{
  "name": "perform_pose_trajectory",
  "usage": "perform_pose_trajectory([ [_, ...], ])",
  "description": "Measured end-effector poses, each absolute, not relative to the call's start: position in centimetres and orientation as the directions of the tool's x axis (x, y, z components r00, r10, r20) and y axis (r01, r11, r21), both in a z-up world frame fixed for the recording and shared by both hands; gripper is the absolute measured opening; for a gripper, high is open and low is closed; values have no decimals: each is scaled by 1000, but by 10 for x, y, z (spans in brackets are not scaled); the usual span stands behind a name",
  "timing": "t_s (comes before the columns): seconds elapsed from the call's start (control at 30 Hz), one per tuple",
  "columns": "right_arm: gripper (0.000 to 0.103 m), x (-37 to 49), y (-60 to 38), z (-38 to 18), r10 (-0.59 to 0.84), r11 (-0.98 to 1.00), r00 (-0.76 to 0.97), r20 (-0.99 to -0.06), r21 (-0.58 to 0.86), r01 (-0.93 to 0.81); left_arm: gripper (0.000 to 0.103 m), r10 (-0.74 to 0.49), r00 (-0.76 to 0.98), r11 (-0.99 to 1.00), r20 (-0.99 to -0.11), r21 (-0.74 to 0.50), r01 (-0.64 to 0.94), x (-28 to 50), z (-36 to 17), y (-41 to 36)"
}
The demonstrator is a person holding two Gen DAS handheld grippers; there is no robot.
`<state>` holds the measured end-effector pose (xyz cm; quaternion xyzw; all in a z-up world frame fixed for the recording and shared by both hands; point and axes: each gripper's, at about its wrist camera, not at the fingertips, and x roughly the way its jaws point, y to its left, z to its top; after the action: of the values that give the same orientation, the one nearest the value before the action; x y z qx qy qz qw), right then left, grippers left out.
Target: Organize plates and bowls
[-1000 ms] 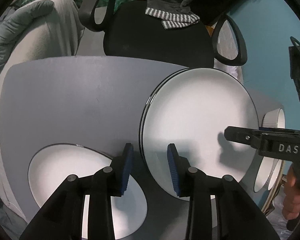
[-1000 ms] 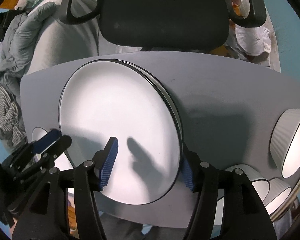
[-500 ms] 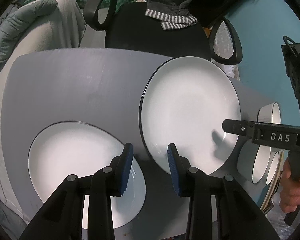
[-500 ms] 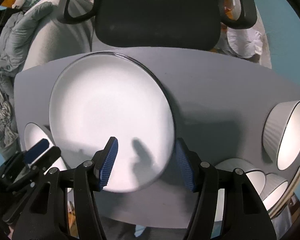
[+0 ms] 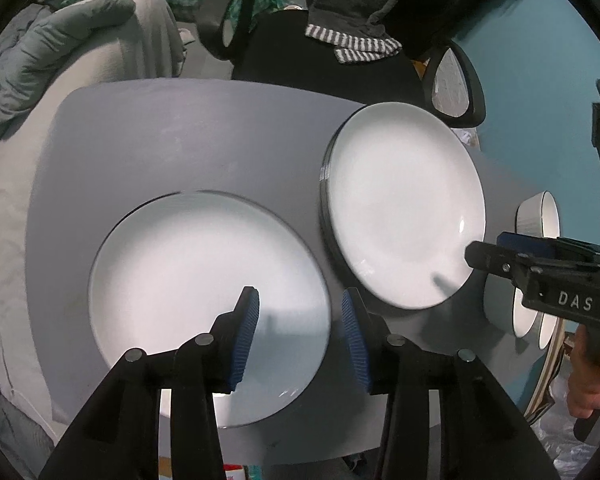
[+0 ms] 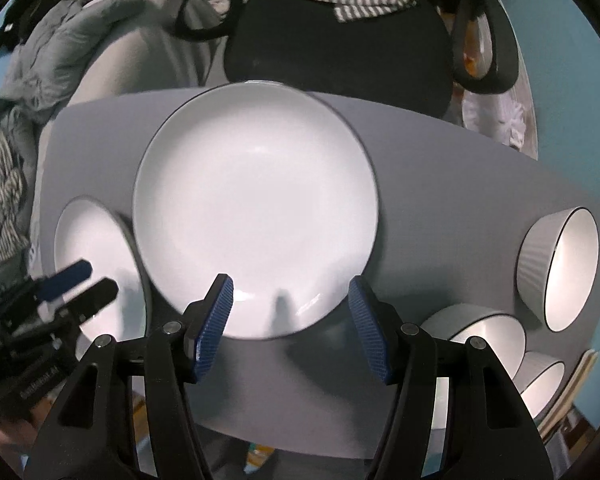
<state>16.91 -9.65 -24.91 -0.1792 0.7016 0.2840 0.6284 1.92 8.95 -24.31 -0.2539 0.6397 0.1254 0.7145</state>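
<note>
A stack of white, dark-rimmed plates (image 5: 404, 208) sits on the grey table (image 5: 188, 136); it fills the middle of the right wrist view (image 6: 256, 208). A single white plate (image 5: 204, 300) lies to its left, also seen at the left in the right wrist view (image 6: 96, 256). My left gripper (image 5: 298, 336) is open and empty above the single plate's right edge. My right gripper (image 6: 290, 324) is open and empty just in front of the stack's near rim. Several white ribbed bowls (image 6: 560, 268) stand at the table's right end.
A black office chair (image 6: 340, 36) with a striped cloth (image 6: 360, 0) stands behind the table. A grey cushion and bedding (image 5: 60, 64) lie at the back left. The wall on the right is teal.
Both cameras have pulled back and up from the table. The left gripper has shifted left from the stack to over the single plate. The stack now looks smaller and farther from the right gripper.
</note>
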Motion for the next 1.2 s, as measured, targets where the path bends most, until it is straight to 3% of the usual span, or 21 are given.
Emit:
perform_pose_trajectory([
  [0.2, 62, 142, -94, -240, 122, 736, -151, -981, 191, -649, 51, -129, 150, 835, -980, -189, -518, -12, -234, 103],
  [0.6, 63, 104, -88, -235, 156, 700, -181, -971, 238, -673, 55, -123, 119, 822, -985, -168, -544, -67, -234, 134],
  [0.7, 68, 95, -84, -237, 167, 698, -191, -967, 252, -670, 60, -117, 118, 821, -986, -163, -547, -74, -238, 143],
  [1.2, 70, 70, -58, -271, 264, 733, -273, -925, 376, -567, 60, -150, 79, 823, -986, -169, -542, -86, -286, 193],
])
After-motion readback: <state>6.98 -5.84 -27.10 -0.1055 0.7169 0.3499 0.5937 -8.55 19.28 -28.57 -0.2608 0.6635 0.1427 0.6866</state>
